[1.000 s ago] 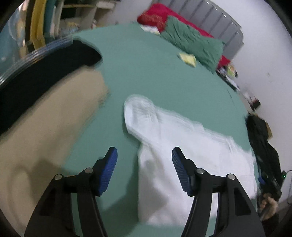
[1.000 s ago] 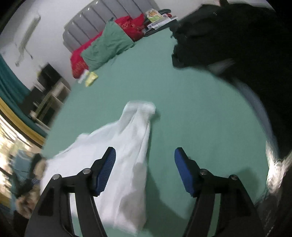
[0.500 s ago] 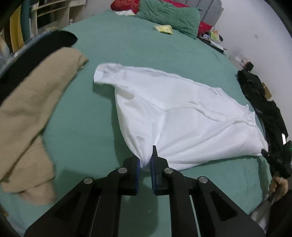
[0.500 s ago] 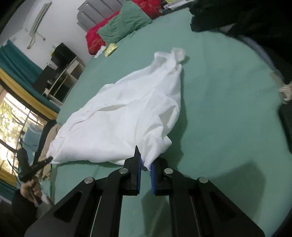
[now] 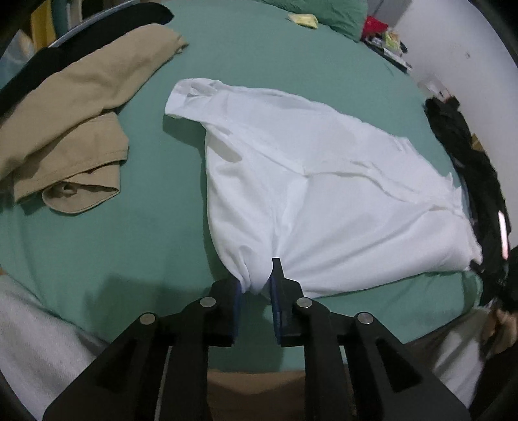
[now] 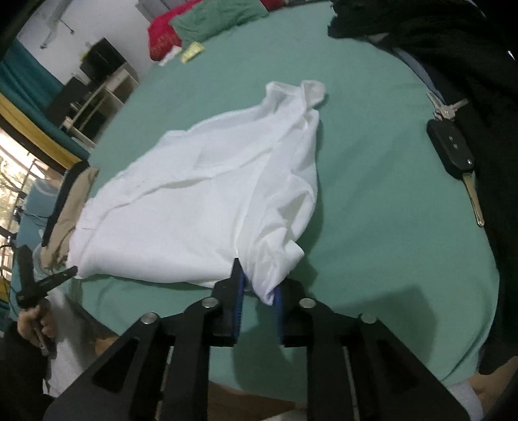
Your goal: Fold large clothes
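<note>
1. Two corners of the white shirt (image 5: 323,181), spread at frame centre on the green bed (image 5: 155,226), are pinched: left gripper (image 5: 255,291) and right gripper (image 6: 259,294) jaws have just eased wider, cloth between them.
2. You risk a corner slipping; each bite looks shallow.
3. Dragging could snag the tan trousers (image 5: 64,129) at left or the keys (image 6: 453,142) at right.

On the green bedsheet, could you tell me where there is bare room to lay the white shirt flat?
Bare sheet lies beyond the white shirt toward the pillows, and between the shirt and the car key. A narrower strip separates the shirt from the tan trousers. The edges are crowded: tan trousers on one side, black clothes and keys on the other.
</note>
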